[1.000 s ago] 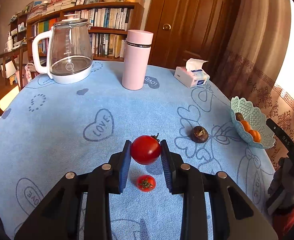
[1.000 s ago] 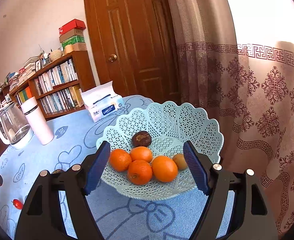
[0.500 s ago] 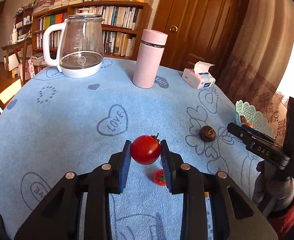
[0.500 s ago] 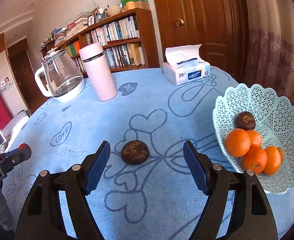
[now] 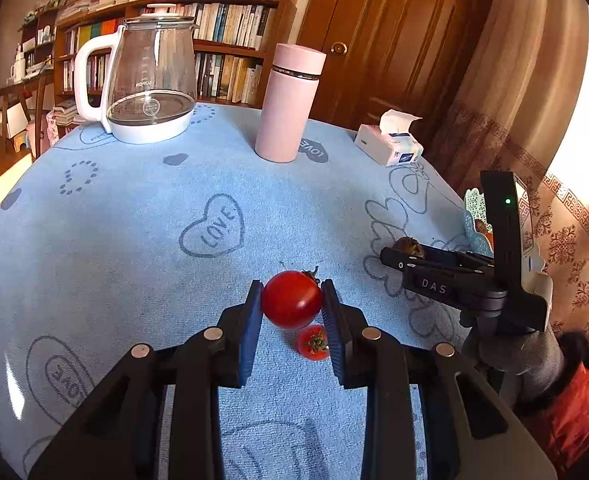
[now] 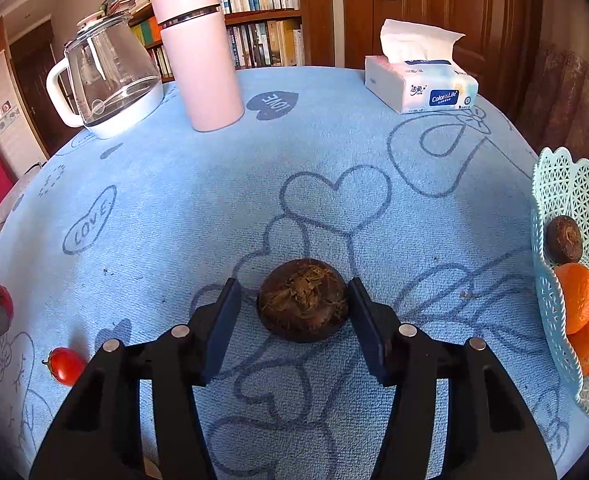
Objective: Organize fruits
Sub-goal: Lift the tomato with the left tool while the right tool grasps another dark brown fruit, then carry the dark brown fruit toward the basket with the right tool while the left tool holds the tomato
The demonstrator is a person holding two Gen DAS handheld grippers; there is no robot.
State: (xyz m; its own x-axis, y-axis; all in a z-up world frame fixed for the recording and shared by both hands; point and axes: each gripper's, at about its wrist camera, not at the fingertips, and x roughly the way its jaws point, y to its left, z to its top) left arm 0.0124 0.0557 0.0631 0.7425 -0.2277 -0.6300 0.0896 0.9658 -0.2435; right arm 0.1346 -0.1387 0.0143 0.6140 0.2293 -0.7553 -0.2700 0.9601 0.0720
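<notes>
My left gripper (image 5: pixel 291 300) is shut on a large red tomato (image 5: pixel 290 299) and holds it above the blue cloth. A small red tomato (image 5: pixel 313 343) lies on the cloth just below it; it also shows in the right wrist view (image 6: pixel 65 365). My right gripper (image 6: pixel 294 304) is open, its fingers either side of a dark brown round fruit (image 6: pixel 303 305) on the cloth. The mint lattice fruit basket (image 6: pixel 570 192) at the far right holds oranges (image 6: pixel 578 296) and another brown fruit (image 6: pixel 563 239).
A glass kettle (image 5: pixel 146 80), a pink flask (image 5: pixel 290 100) and a tissue box (image 5: pixel 390 144) stand along the table's far side. The table edge and a curtain are on the right. The right gripper's body (image 5: pixel 474 276) sits right of my left gripper.
My right gripper swung from the basket to the left and down, and now straddles the brown fruit. My left gripper kept hold of the large tomato and shifted slightly.
</notes>
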